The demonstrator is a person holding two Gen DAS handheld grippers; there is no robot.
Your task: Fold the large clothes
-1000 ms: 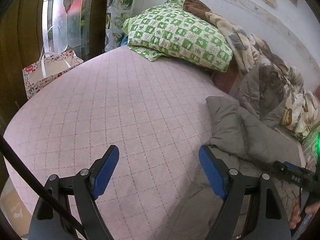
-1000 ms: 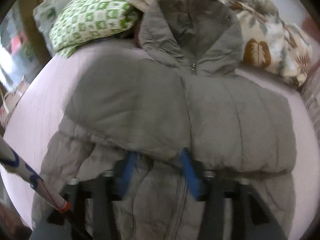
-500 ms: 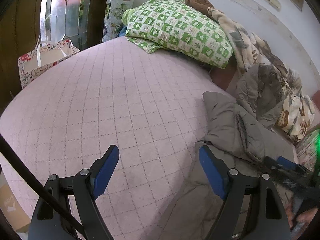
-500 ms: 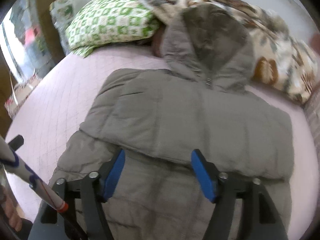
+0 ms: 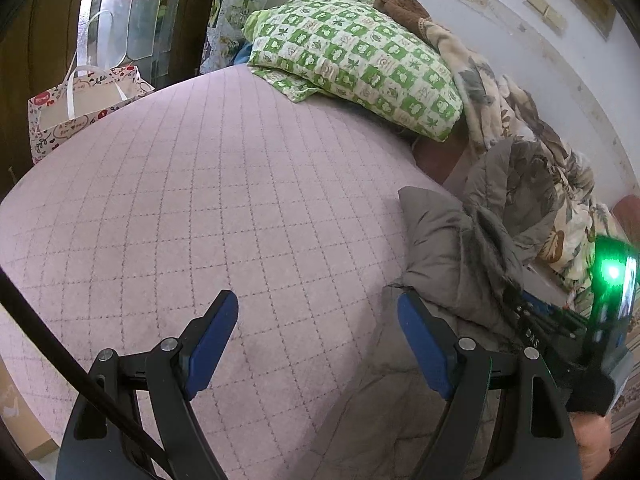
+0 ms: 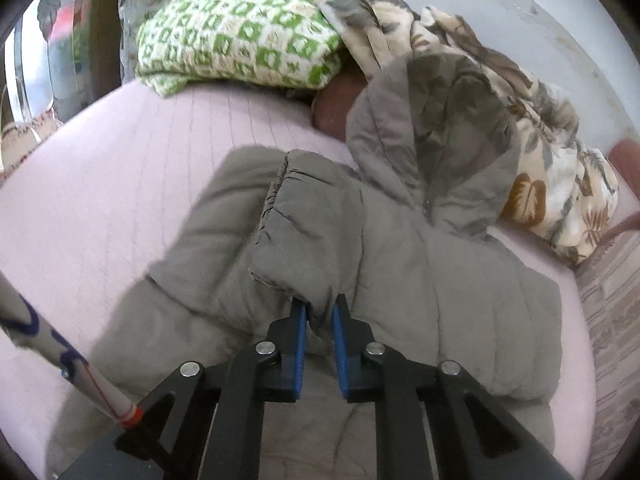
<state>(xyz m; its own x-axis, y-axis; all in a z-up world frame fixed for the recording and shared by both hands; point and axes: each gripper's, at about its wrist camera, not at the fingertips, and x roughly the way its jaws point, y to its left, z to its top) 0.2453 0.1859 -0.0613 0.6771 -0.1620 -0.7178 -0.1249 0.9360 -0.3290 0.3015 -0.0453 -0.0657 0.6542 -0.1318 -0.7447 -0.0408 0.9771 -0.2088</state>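
The left hand-held gripper [image 5: 318, 340] has black angular arms, silver pivot screws and blue rubber finger pads [image 5: 212, 336]. The right hand-held gripper [image 6: 319, 320] looks the same, its blue pads [image 6: 298, 336] ribbed.

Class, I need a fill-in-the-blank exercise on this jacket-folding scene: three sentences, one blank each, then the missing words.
1. The right gripper is shut on a fold of the grey ____.
2. The left gripper hangs ____ over the pink bedspread, holding nothing.
3. The pillow at the head of the bed is checked white and ____.

Missing words: jacket; open; green
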